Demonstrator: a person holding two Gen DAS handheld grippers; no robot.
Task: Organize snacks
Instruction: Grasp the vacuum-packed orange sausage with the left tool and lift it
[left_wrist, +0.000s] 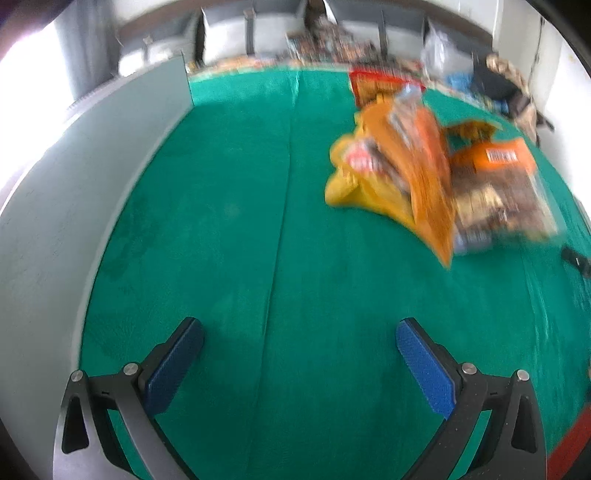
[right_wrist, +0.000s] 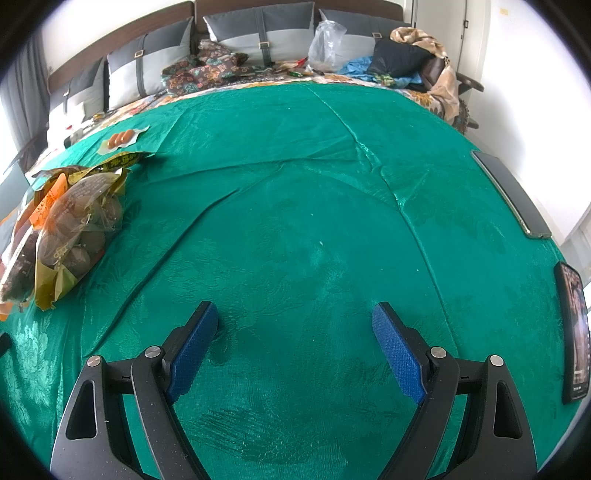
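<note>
both grippers, left gripper (left_wrist: 299, 332) and right gripper (right_wrist: 295, 317), stand spread and empty over green cloth (right_wrist: 295, 221), with the snack pile (left_wrist: 424, 177) ahead-right of the left, far left of the right, left likely nearer.

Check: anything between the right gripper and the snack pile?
Nothing: in the right wrist view only bare, creased green cloth lies between the open right gripper and the snack pile at far left.
</note>
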